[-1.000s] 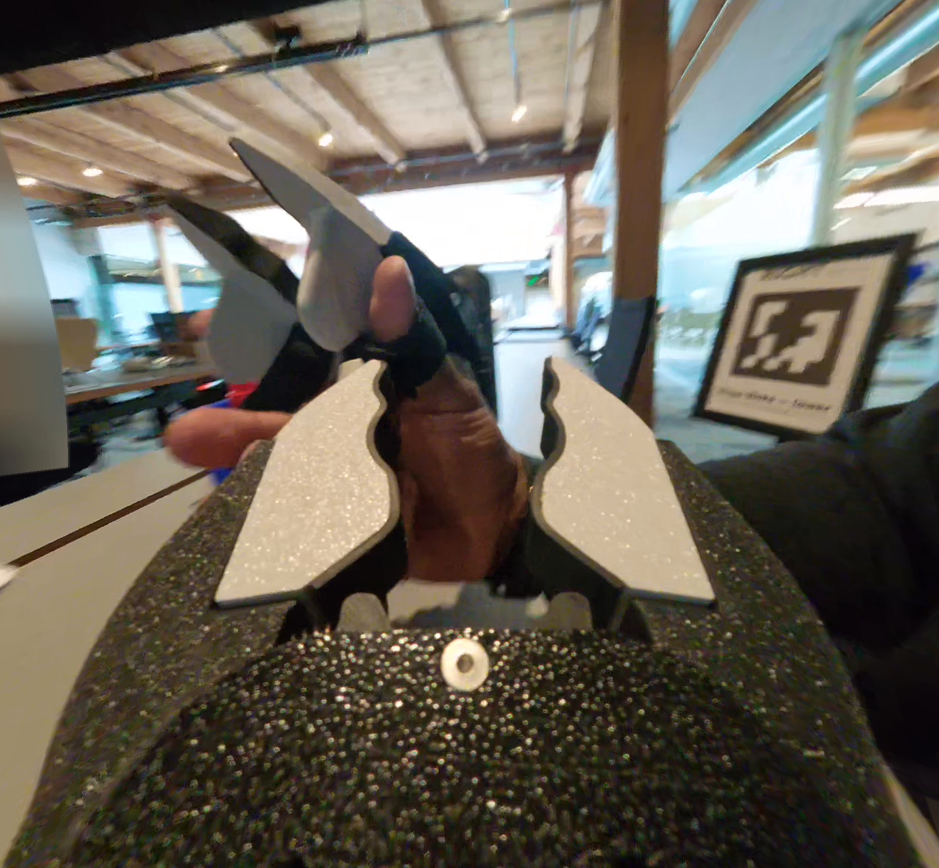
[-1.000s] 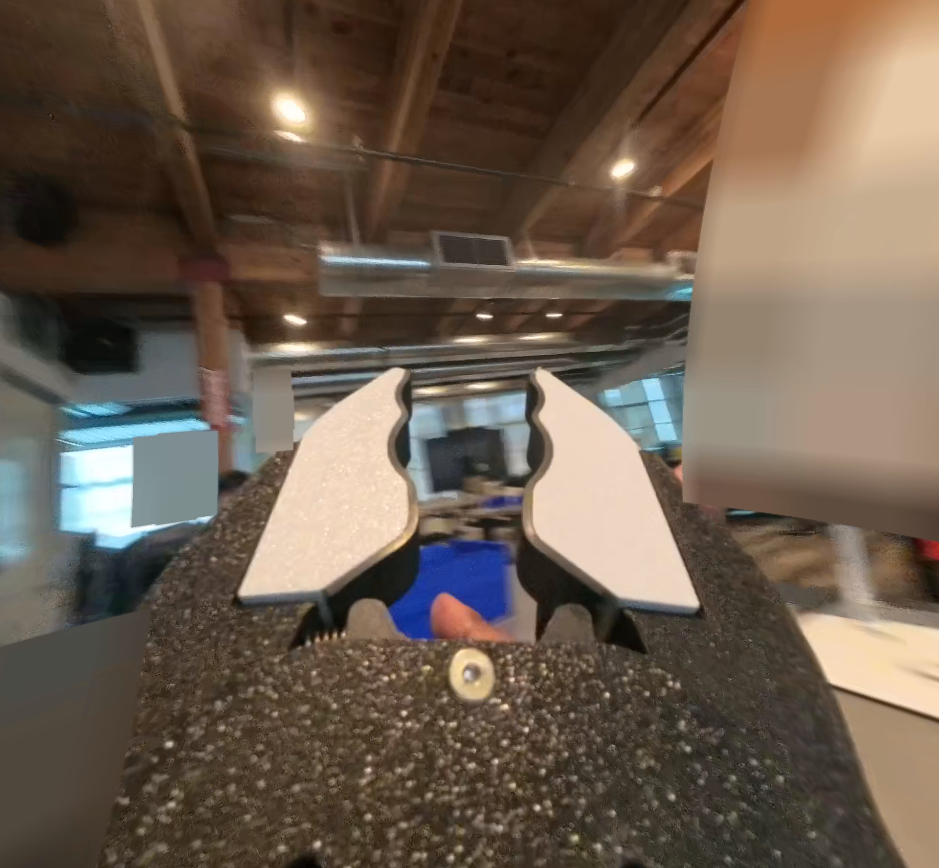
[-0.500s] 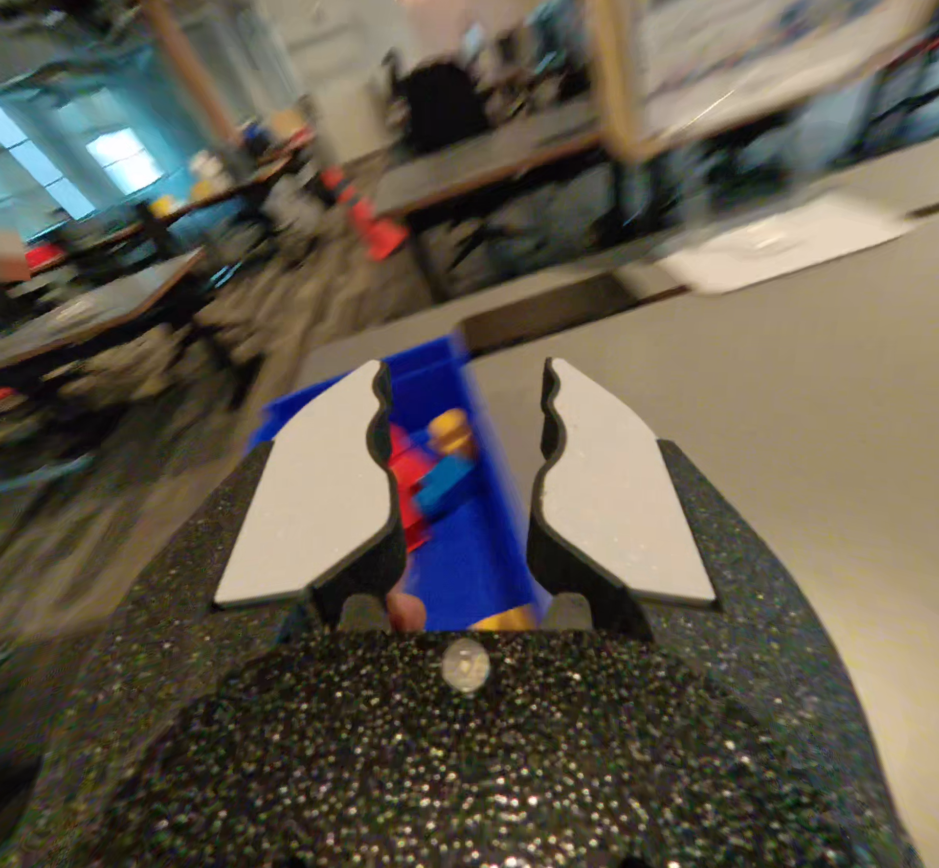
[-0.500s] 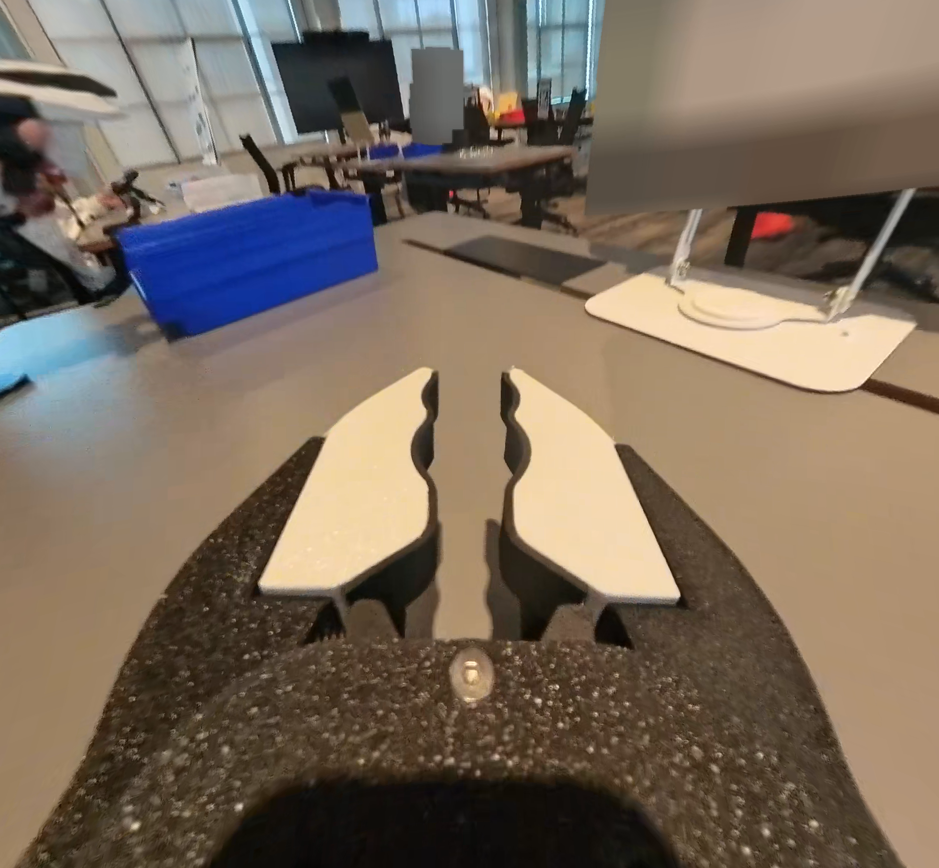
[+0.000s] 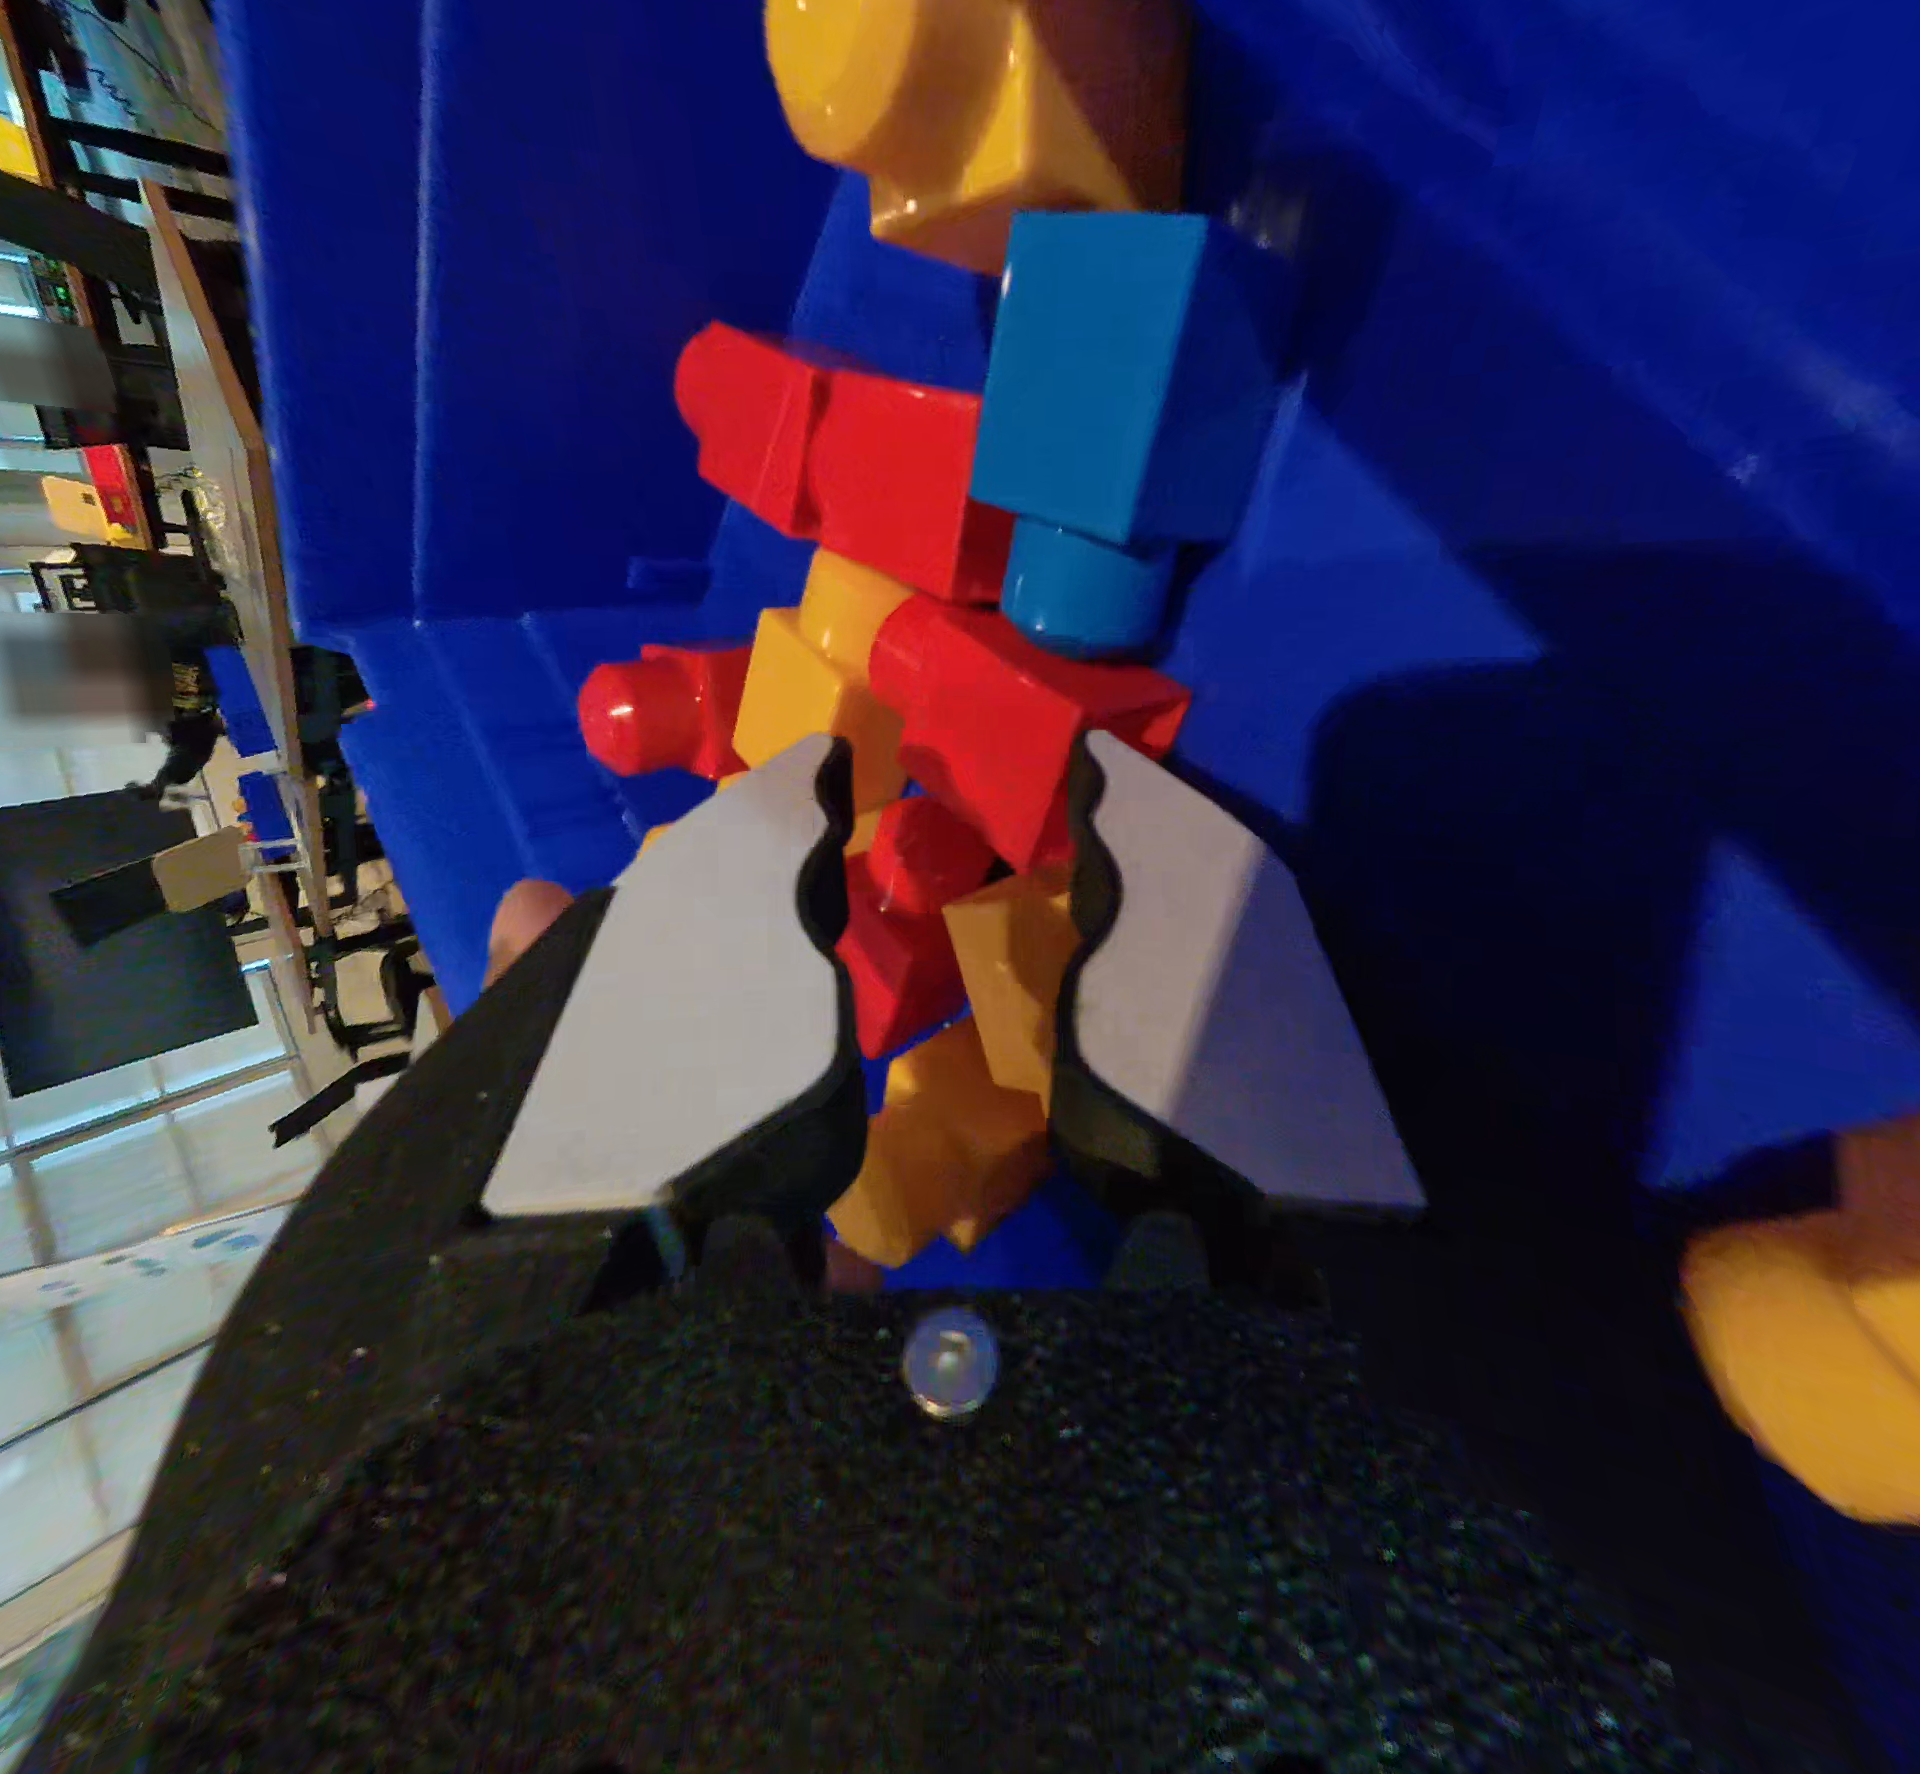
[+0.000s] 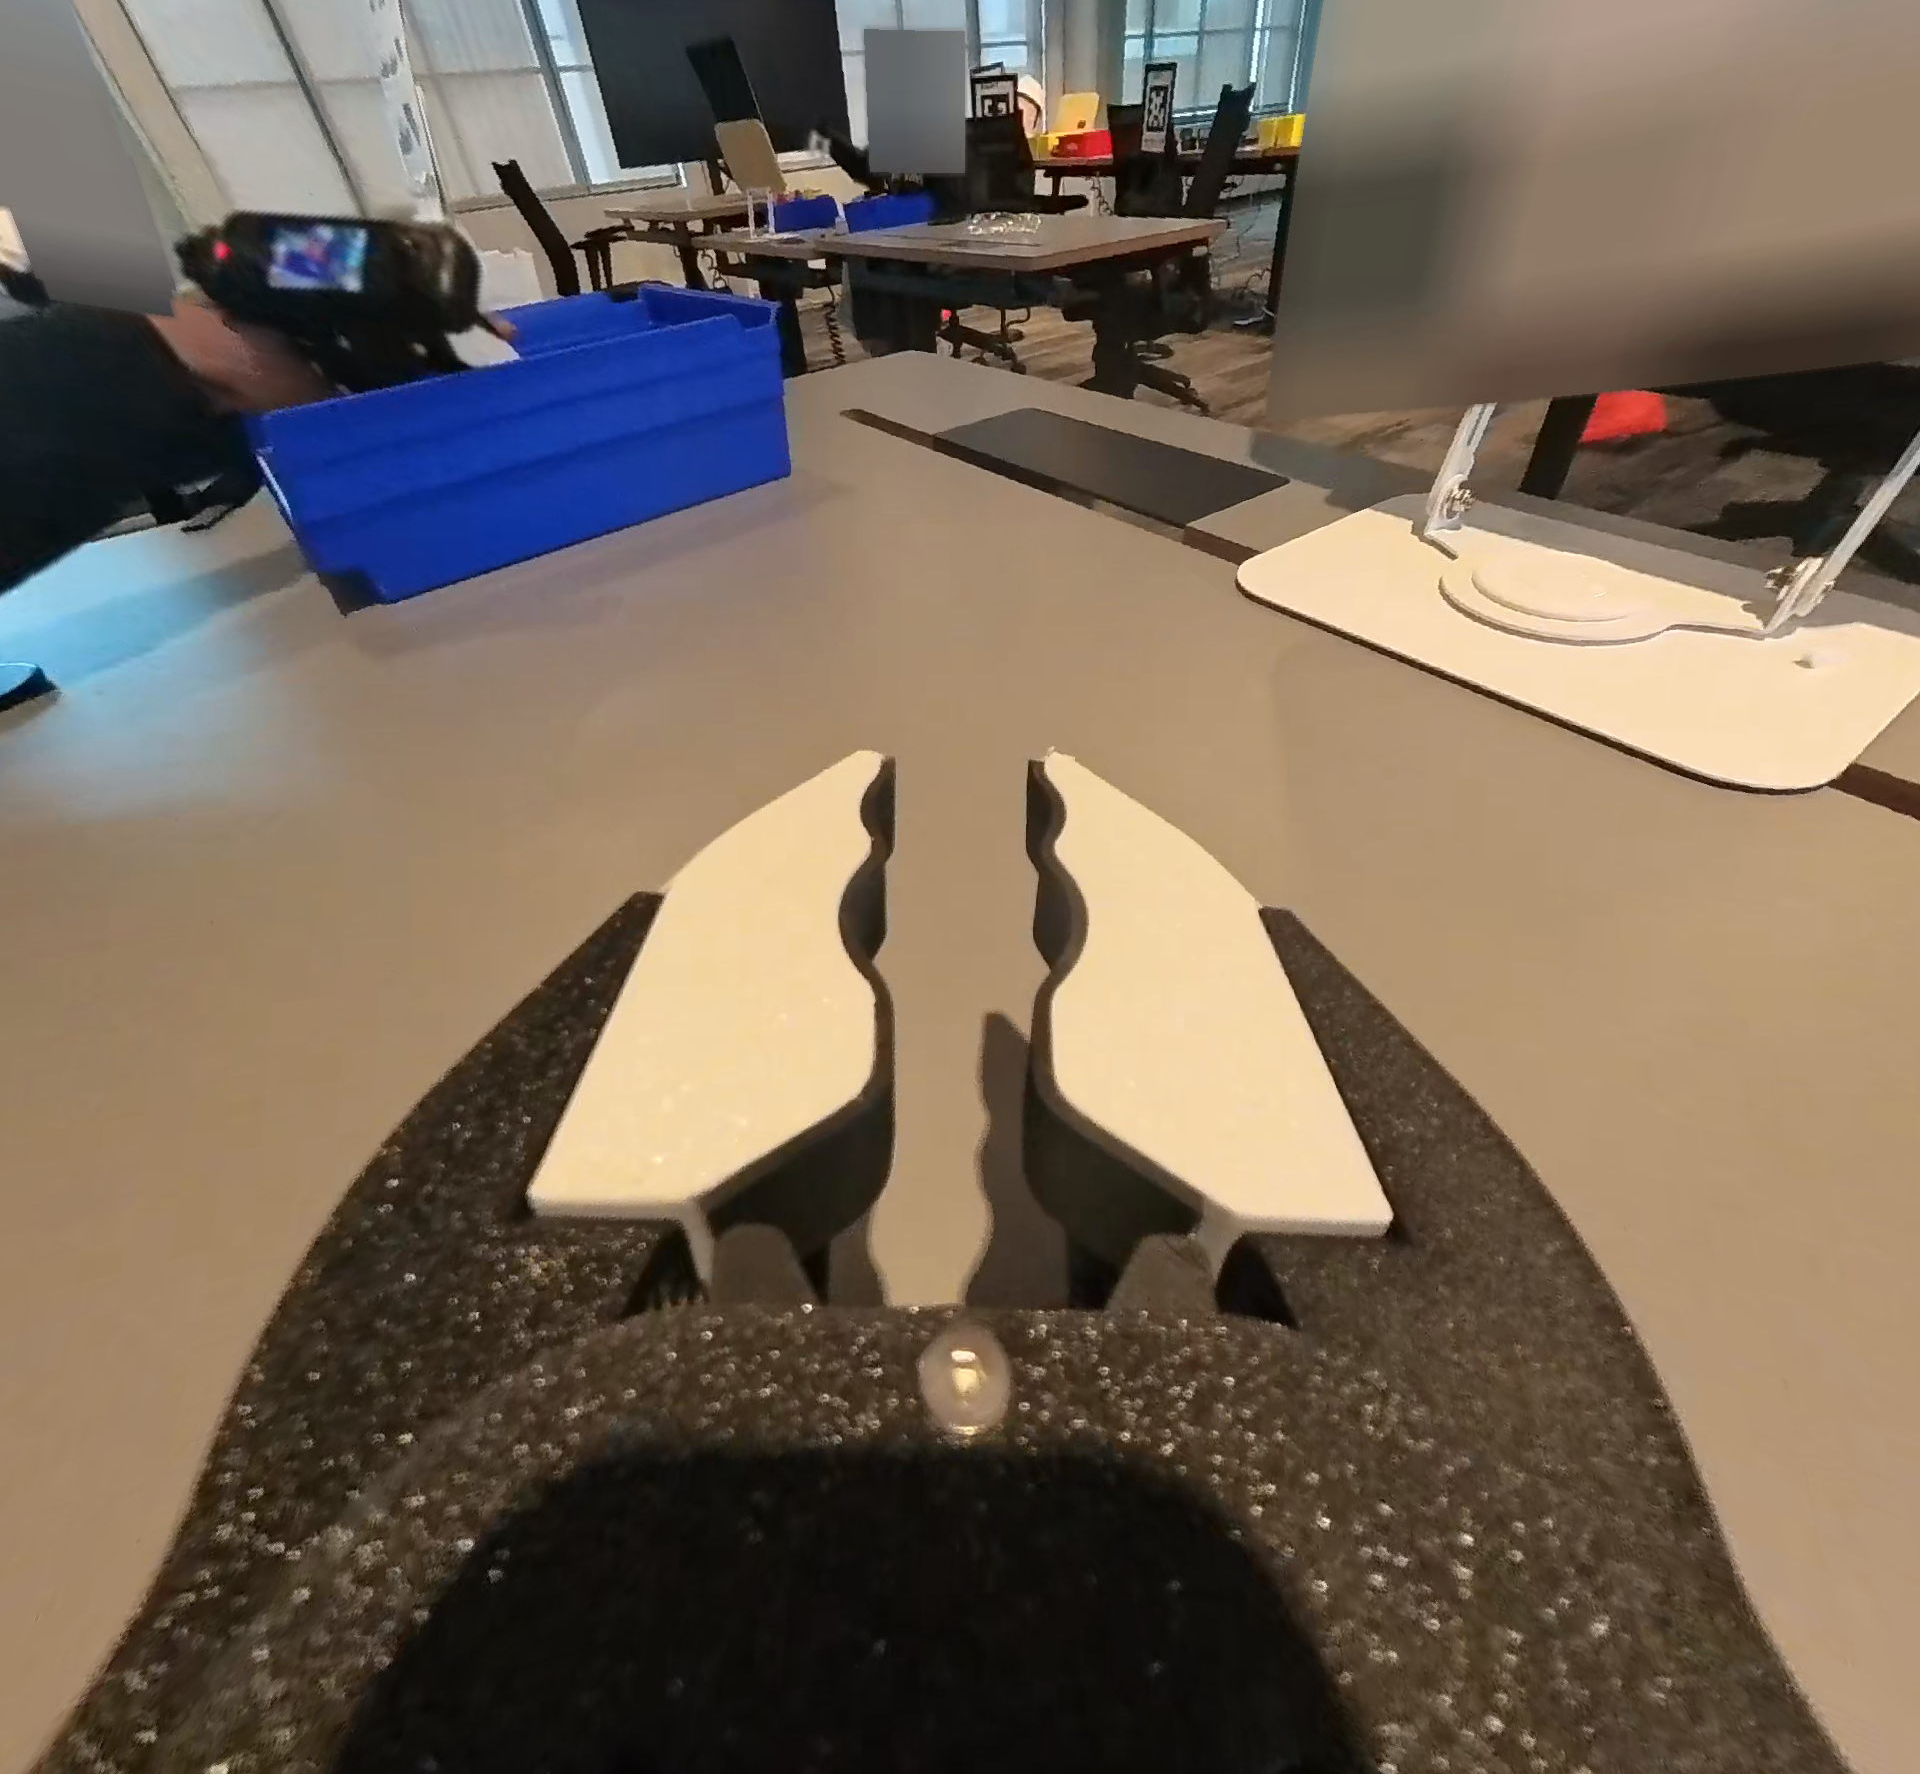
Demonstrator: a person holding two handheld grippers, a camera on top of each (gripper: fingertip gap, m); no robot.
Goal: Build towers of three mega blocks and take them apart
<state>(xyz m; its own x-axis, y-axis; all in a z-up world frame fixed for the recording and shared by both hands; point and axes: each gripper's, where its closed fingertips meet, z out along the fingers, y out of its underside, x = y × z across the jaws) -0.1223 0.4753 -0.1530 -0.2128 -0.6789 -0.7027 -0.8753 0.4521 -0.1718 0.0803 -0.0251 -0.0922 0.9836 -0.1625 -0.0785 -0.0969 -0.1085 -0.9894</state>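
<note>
Left gripper is down inside the blue bin, jaws moderately parted and holding nothing; the heap of mega blocks lies directly ahead of and between them. Nearest candidate: a red block just past the tips, slightly toward the right jaw, lying tilted with its stud pointing away and left, so its long axis runs skew to the jaw gap. A second red block and a yellow block already sit between the jaws, though whether the jaws touch them cannot be told. Farther in lie a blue block and a yellow block against the bin wall. The left gripper is clearly the nearer one. The right gripper hovers low over the grey surface, jaws narrowly parted and empty, well apart from the bin, which shows at far left in the right wrist view. Versus half a second ago: the left view then looked at the bin from outside and above; it now sits among the blocks. The right view has hardly changed. No tower started yet, by my judgement.
</note>
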